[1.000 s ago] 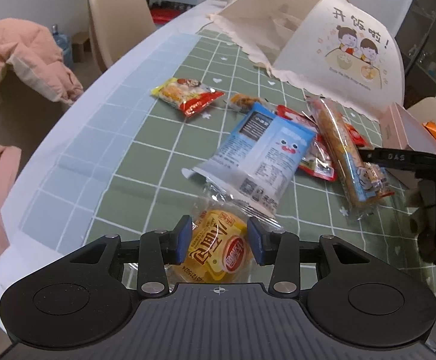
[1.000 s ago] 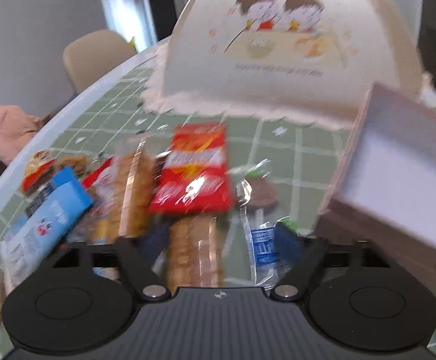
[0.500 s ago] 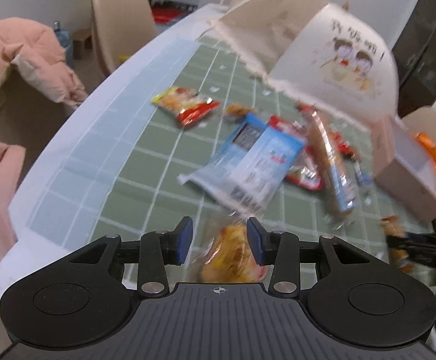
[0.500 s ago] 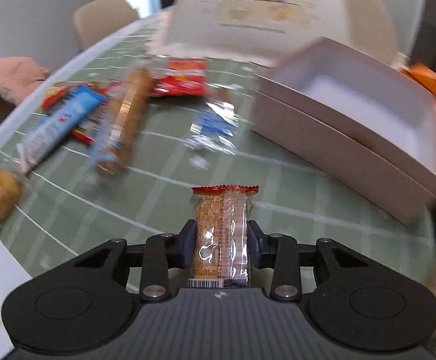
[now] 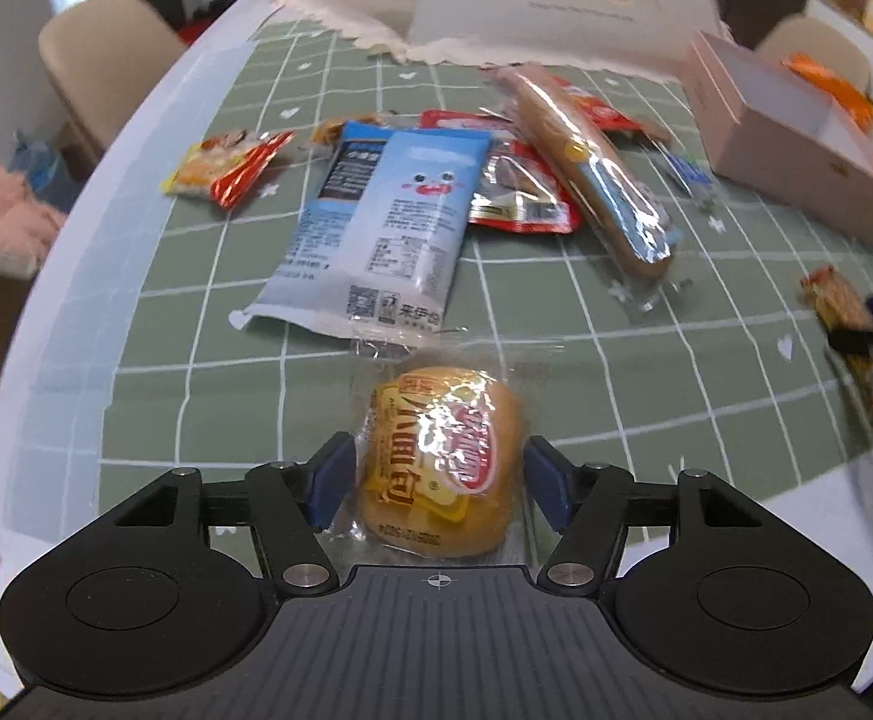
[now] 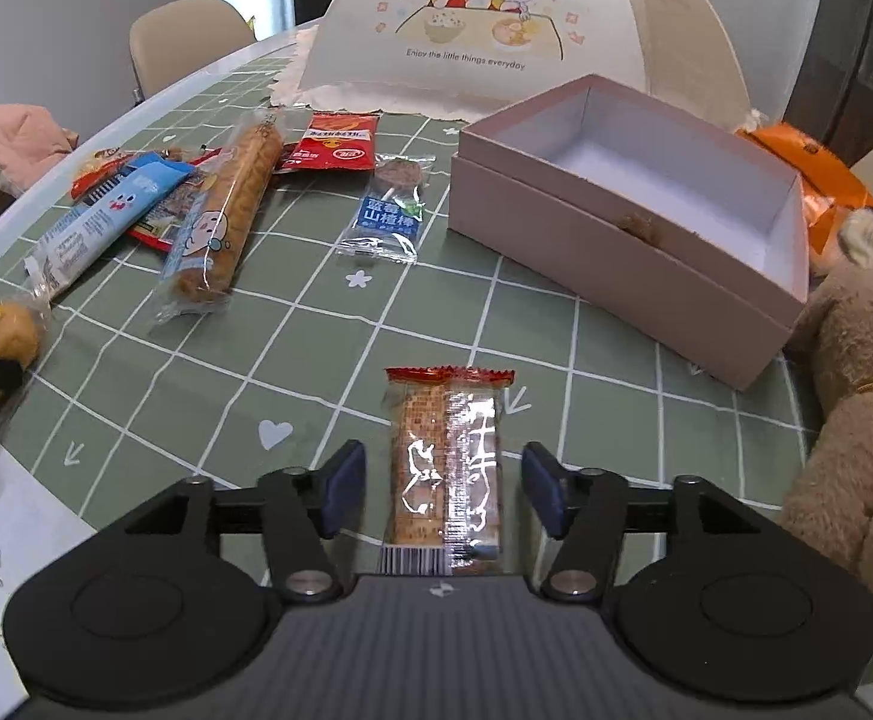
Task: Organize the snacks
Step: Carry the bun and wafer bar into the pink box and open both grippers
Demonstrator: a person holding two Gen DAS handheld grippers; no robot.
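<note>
My left gripper (image 5: pixel 439 483) has its jaws wide apart, with a yellow wrapped bun (image 5: pixel 441 461) lying between them on the green checked tablecloth. My right gripper (image 6: pixel 443 486) is open, and a clear-wrapped biscuit packet with a red top edge (image 6: pixel 445 462) lies between its jaws, apart from both pads. An open pink box (image 6: pixel 628 216), empty inside, stands to the right; it also shows in the left wrist view (image 5: pixel 790 138). A pile of snacks lies mid-table: a light blue packet (image 5: pixel 382 222), a long biscuit roll (image 5: pixel 592 168) and red packets (image 5: pixel 523 198).
A white dome food cover (image 6: pixel 496 30) stands at the back. A brown plush toy (image 6: pixel 856 408) sits at the right edge, with an orange bag (image 6: pixel 820 180) behind the box. A blue-labelled candy packet (image 6: pixel 391 216) lies near the box. Beige chairs (image 5: pixel 100 54) stand beyond the table's left rim.
Both grippers have opened. The right one held the biscuit packet half a second ago and has let it go. The left one has let go of the bun and pulled back.
</note>
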